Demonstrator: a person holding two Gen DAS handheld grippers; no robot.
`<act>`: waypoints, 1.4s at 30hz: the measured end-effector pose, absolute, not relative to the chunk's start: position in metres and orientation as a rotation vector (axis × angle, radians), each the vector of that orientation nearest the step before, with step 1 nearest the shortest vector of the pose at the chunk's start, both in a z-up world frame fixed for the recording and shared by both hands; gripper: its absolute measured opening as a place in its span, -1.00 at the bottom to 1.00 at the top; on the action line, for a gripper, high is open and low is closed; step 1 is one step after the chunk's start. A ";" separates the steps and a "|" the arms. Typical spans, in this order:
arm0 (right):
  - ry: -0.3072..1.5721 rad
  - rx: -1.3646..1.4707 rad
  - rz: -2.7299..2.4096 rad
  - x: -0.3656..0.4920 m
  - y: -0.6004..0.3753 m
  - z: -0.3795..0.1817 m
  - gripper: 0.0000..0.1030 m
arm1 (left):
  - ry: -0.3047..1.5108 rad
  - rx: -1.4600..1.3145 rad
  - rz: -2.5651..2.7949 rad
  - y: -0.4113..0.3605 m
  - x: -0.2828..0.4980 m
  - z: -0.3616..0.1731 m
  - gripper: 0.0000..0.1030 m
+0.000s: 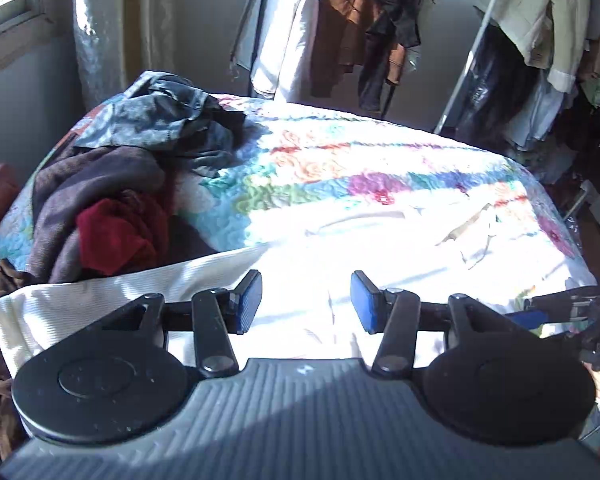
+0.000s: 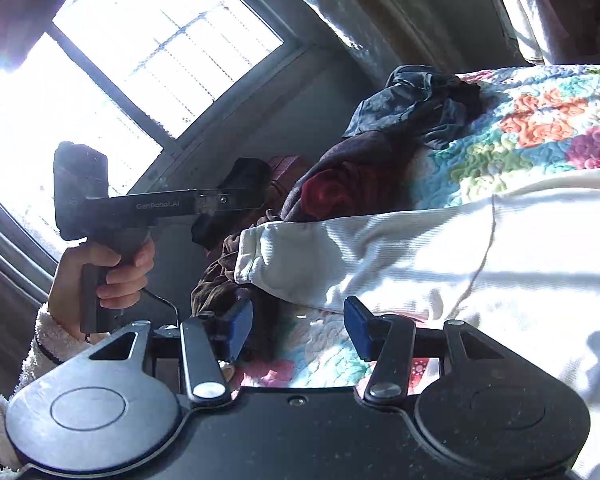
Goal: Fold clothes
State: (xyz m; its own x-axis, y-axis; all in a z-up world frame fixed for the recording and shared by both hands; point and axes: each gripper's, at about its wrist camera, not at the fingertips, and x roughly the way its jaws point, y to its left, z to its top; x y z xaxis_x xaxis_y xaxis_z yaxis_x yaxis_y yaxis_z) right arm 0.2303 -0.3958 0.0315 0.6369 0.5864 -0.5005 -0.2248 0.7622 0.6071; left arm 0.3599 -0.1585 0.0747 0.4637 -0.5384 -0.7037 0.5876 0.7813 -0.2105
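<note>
Blue rubber pads face each other across a wide gap on the left gripper (image 1: 306, 300), which stands spread apart with nothing between its fingers. It hovers over the white ribbed garment (image 1: 308, 272); whether the fingertips touch the cloth cannot be told. The garment lies spread flat directly beneath and ahead of this gripper, and one sleeve runs out to its left, ending in a cuff (image 1: 4, 312) near the bed's edge.

The right gripper (image 2: 298, 326) is likewise spread wide and holds nothing. Between and below its blue pads (image 2: 240, 324) shows the floral quilt (image 2: 328, 356). The sleeve cuff (image 2: 256, 256) lies just beyond its fingertips, apart from them, and the body of the white garment stretches off to its right. In the right wrist view the person's left hand (image 2: 104, 268) grips the handle of the left gripper, up and to the left.

Beyond the garment, to the left gripper's forward left, sits a heap of unfolded clothes: a dark red piece (image 1: 116, 236), a brown-grey one (image 1: 92, 184) and a blue-grey one (image 1: 160, 120) further back. Clothes racks (image 1: 380, 32) stand past the bed's far edge, and a bright window (image 2: 140, 60) fills the wall to the right gripper's upper left.
</note>
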 end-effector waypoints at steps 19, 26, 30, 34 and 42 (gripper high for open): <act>0.815 0.612 -0.275 0.272 -0.674 -0.112 -0.37 | 0.741 0.292 -0.824 -0.463 0.410 -0.091 -0.36; 0.668 0.795 -0.319 0.274 -0.686 -0.144 0.12 | 0.686 0.490 -0.808 -0.503 0.398 -0.114 -0.03; 0.616 0.792 -0.344 0.284 -0.685 -0.150 0.15 | 0.679 0.552 -0.725 -0.522 0.404 -0.123 0.08; 0.668 0.591 -0.362 0.315 -0.676 -0.143 -0.73 | 0.711 0.547 -0.682 -0.533 0.417 -0.127 0.08; 0.604 0.387 -0.373 0.357 -0.678 -0.115 -0.92 | 0.665 0.524 -0.575 -0.537 0.460 -0.105 -0.72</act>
State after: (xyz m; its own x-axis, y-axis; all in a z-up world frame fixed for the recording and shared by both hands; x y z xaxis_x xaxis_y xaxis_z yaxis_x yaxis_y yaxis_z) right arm 0.3572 -0.6776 -0.1154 0.7616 -0.2232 -0.6084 0.4443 0.8633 0.2396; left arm 0.4601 -0.5365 -0.1050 0.6462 -0.3198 -0.6929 0.6392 0.7229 0.2624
